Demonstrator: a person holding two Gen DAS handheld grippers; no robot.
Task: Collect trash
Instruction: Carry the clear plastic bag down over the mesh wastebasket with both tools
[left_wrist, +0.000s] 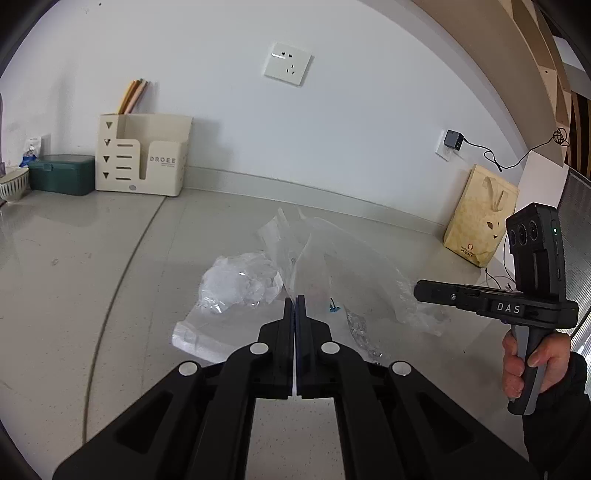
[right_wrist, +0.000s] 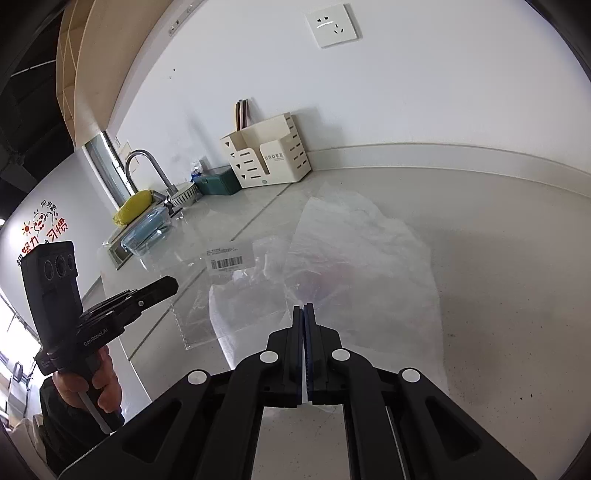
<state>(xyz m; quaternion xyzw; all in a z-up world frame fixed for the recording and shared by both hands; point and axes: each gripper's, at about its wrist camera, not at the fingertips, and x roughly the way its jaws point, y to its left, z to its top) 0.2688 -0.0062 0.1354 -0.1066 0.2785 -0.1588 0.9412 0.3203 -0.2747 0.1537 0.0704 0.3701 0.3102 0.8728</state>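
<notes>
Both grippers hover over the countertop (left_wrist: 92, 266) with jaws pressed together, gripping nothing: left gripper (left_wrist: 295, 301), right gripper (right_wrist: 304, 309). Clear plastic bags (left_wrist: 332, 258) and a crumpled wrapper (left_wrist: 236, 282) lie mid-counter, just ahead of the fingertips, well apart from the cream organizer (left_wrist: 144, 158) at the back edge.

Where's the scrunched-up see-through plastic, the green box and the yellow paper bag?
Crumpled clear plastic wrap (left_wrist: 236, 282), left wrist view, middle of the wad.
Dark green lidded plastic box (left_wrist: 61, 175), left wrist view, front wall.
Pale yellow paper gift bag (left_wrist: 478, 218), left wrist view, front face.
</notes>
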